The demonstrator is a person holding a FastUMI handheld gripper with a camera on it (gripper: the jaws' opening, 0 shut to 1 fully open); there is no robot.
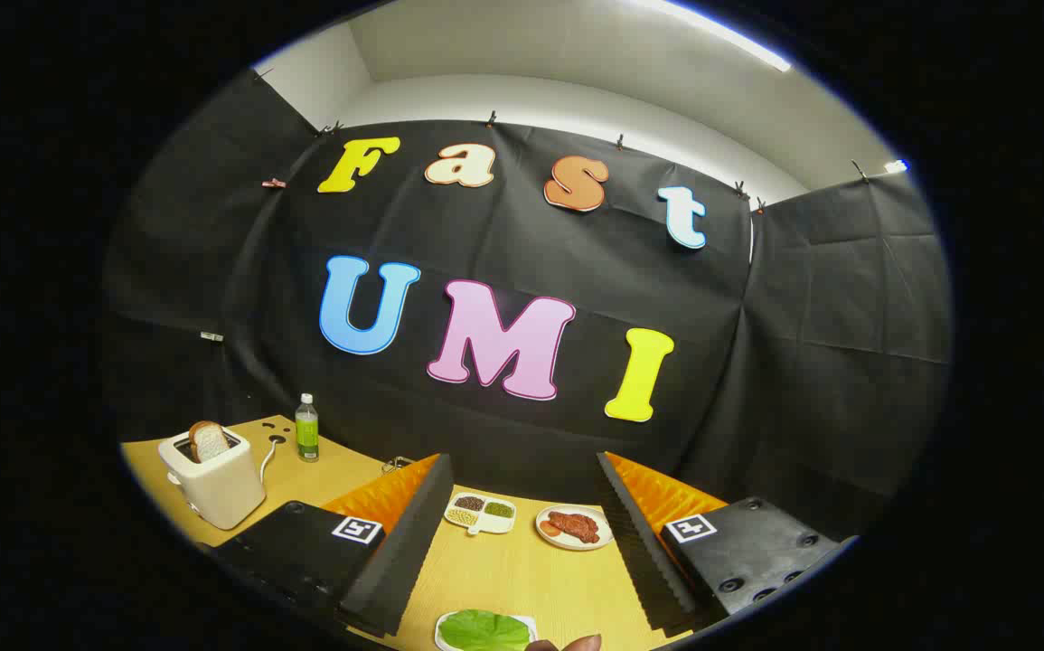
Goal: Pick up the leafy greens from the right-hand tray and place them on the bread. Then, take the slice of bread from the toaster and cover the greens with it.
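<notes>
Hand-held gripper is spread wide, nothing between the fingers – both ridged black pads stand well apart over the wooden table, orange backing and square marker tags showing on the finger bodies. Leafy greens lie flat on a small white tray between the fingers, on the near side of the table, close under the camera; the leaf covers most of the tray, so I can't tell whether bread sits under it. A fingertip of a person pokes in just beside the tray's right corner, touching or nearly touching it – can't tell which. Beyond the fingers, further across the table: a white divided dish with four compartments of small dark, pale and green bits, and just to its right a round white plate carrying a reddish-brown piece of meat. The two dishes are near each other but apart. Well off to the left of the left finger, a white toaster stands upright with a slice of bread sticking up out of its slot, tilted slightly; its white cord runs up to a hole in the table behind it. Beside that, a clear bottle with a green label and white cap stands upright near the black cloth wall.
</notes>
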